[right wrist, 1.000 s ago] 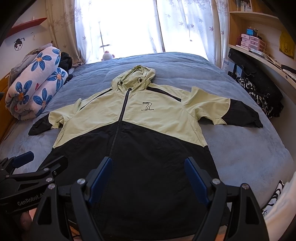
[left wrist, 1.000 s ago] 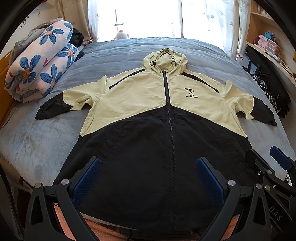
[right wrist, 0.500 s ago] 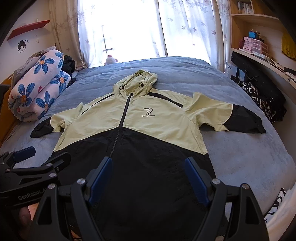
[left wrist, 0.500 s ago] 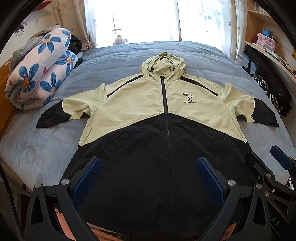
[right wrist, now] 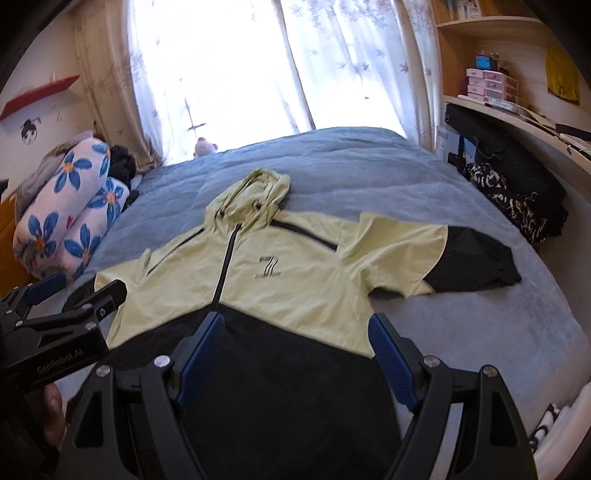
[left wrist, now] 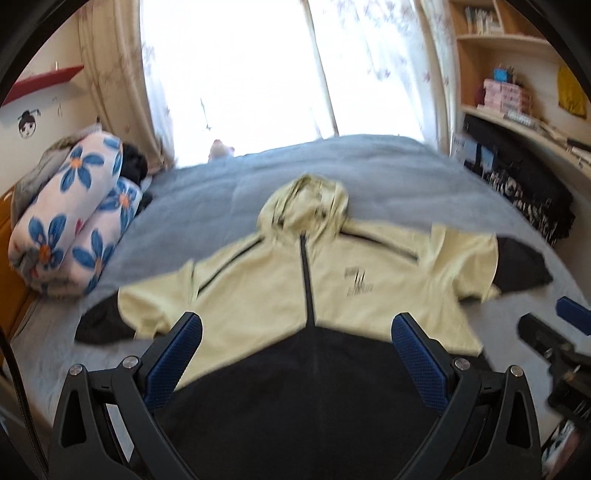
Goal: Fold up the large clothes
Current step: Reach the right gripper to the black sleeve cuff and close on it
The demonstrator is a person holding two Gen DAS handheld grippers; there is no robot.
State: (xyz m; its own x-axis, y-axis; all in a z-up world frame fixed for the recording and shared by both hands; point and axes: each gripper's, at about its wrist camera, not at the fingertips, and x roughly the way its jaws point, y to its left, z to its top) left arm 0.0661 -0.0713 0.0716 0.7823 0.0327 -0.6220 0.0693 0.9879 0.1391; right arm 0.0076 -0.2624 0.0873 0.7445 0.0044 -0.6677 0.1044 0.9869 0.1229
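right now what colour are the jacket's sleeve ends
Black, below pale yellow-green upper sleeves. Clearest on the sleeve end of the jacket in the right wrist view.

One hooded jacket [right wrist: 295, 295] lies on one bed [right wrist: 369, 166]. Two hand-held grippers: left hand-held gripper [left wrist: 297, 354], right hand-held gripper [right wrist: 297, 350]. One floral rolled quilt [right wrist: 70, 206], one plush toy [right wrist: 204, 146], two wall shelves [right wrist: 491, 22].

Hooded zip jacket [right wrist: 295, 291], pale yellow-green top, black lower half and cuffs, spread flat front-up, zipped, sleeves outstretched
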